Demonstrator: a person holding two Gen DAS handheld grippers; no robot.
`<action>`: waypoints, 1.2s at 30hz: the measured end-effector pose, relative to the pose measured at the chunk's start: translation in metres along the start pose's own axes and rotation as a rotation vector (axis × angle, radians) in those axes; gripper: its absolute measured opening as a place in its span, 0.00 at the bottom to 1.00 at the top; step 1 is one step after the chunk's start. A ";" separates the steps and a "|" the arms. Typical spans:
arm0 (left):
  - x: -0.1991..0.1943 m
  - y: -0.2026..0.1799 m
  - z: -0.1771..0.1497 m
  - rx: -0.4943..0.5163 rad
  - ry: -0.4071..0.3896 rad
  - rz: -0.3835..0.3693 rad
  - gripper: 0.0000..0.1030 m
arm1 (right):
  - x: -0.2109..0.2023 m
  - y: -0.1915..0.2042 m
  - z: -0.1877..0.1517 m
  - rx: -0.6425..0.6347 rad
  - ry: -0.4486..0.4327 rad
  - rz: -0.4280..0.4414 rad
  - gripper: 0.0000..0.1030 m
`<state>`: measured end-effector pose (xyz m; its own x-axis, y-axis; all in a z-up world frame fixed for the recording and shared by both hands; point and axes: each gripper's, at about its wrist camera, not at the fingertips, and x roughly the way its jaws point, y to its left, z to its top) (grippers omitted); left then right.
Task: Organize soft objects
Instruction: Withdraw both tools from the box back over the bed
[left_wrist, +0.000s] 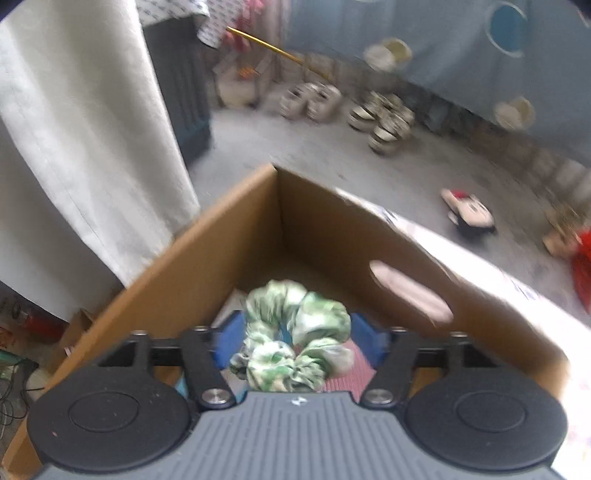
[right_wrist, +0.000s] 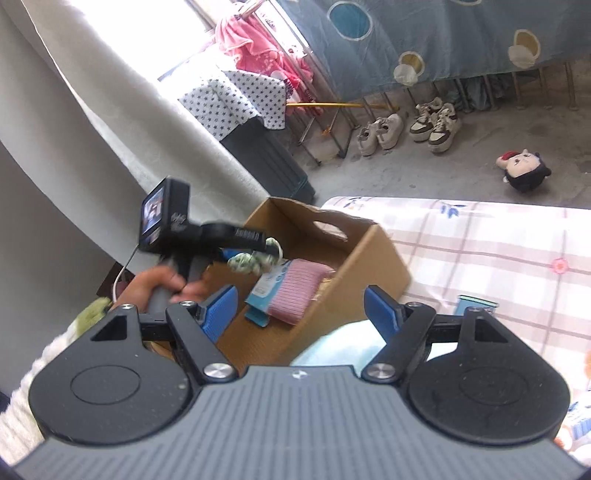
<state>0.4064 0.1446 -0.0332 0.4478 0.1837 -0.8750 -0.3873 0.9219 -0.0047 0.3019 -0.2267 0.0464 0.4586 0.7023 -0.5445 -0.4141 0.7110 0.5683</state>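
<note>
Landmark: cardboard box sitting at the edge of the plaid bedsheet.

Left gripper is hanging over the box's open top, pointing steeply down into it. Green-and-white scrunchie is lying between its blue pads; the pads are standing apart on either side and are not visibly pressing it, so I am reading this claw as released, with the scrunchie dropping or about to drop into the box. Left view is blurred; contact cannot be ruled out with certainty.

Right gripper is hovering in front of the box, nearer the camera, jaws spread wide and empty.

Already inside the box: a pink ribbed knit piece and a light blue item beside it.

Progress, as judged: partly done. Scrunchie is going in as roughly the third item.

Still outside the box: a pale blue soft item lying just in front of it under the right gripper, and a plush doll head lying on the concrete floor, well beyond the box. Sneakers farther off appear unrelated.
</note>
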 end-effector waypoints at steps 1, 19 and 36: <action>0.004 -0.001 0.001 -0.006 -0.004 -0.005 0.72 | -0.002 -0.004 -0.003 -0.004 -0.002 -0.003 0.74; -0.151 0.009 -0.046 -0.003 -0.171 -0.224 0.81 | -0.114 -0.035 -0.052 0.045 -0.123 -0.030 0.74; -0.263 -0.049 -0.285 0.371 -0.224 -0.503 0.87 | -0.243 -0.122 -0.212 0.253 -0.211 -0.190 0.74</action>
<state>0.0777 -0.0464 0.0590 0.6738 -0.2705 -0.6876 0.1981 0.9626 -0.1846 0.0744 -0.4764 -0.0219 0.6714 0.5175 -0.5305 -0.1110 0.7780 0.6184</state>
